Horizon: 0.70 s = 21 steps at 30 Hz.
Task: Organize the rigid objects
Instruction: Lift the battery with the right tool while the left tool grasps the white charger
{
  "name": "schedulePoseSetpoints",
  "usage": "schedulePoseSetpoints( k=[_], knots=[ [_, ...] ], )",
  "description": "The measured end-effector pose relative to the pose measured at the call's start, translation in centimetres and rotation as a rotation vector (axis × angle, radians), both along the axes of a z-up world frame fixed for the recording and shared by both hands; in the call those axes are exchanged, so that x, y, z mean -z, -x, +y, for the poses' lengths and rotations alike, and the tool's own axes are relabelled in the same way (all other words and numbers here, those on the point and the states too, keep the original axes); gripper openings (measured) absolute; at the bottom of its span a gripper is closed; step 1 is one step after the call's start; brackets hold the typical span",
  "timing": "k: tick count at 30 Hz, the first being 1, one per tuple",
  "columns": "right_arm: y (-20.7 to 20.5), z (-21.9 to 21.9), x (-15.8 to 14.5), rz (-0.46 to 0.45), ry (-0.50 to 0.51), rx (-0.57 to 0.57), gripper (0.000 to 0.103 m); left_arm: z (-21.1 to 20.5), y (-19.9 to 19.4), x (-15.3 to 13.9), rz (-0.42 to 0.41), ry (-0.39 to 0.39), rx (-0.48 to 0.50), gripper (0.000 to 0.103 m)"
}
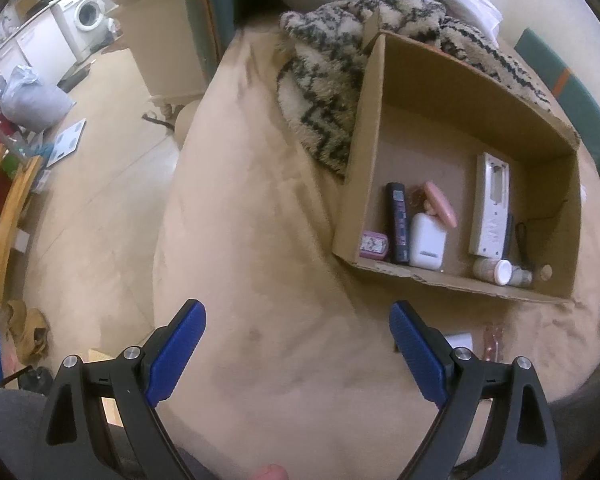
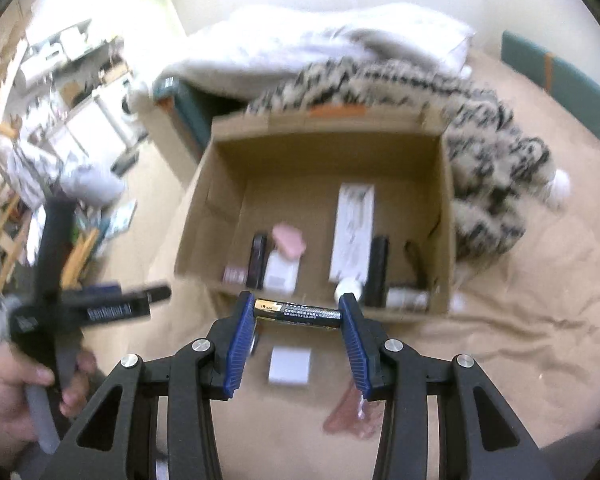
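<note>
battery (image 2: 298,312) | right gripper (image 2: 296,312) clamps it | cardboard box (image 2: 446,216) beyond | blanket (image 2: 488,184) beside

1. The cardboard box (image 1: 452,132) is matt brown card, its near edge torn rough.
2. The rug (image 1: 324,92) behind its far corner is shaggy pile.
3. The battery (image 2: 298,312) has a glossy printed wrap.
4. The finger pads (image 1: 178,354) are ribbed blue plastic.

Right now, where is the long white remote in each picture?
Left wrist view: the remote lies in the box, right of centre, past the tongs.
Right wrist view: the remote lies mid-box, above the battery in the tongs.
Shared landmark: the pink soap-like thing to its left.
</note>
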State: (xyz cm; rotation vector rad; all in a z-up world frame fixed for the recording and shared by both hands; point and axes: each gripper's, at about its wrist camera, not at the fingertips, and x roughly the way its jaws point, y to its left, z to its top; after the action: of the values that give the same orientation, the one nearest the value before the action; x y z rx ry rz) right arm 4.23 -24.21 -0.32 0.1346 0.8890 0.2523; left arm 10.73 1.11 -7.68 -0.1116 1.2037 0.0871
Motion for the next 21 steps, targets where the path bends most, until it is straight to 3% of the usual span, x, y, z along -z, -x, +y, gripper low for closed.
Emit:
schedulePoseSetpoints(
  k=[8, 12, 16, 21],
  knots=[
    [-1.0, -3.8, -3.0, -0.14, -0.067, 0.026, 0.045, -0.2, -0.3, 0.8, 0.009, -0.026, 0.001, 0.092],
    [-1.3, -4.9, -2.1, -0.176, -0.075, 0.008, 0.045, 0.0, -0.4, 1.0, 0.009, -0.009, -0.004, 0.092],
    [-1.9, -5.5, 0.1, -0.118, -0.097, 0.039, 0.045, -0.4, -0.4, 1.2, 0.0, -0.039, 0.005, 0.092],
    [-2.0, -5.7, -0.6, -0.158, -0.15, 0.032, 0.045, -1.3, -0.5, 1.2, 0.0, -0.094, 0.015, 0.092]
  ],
)
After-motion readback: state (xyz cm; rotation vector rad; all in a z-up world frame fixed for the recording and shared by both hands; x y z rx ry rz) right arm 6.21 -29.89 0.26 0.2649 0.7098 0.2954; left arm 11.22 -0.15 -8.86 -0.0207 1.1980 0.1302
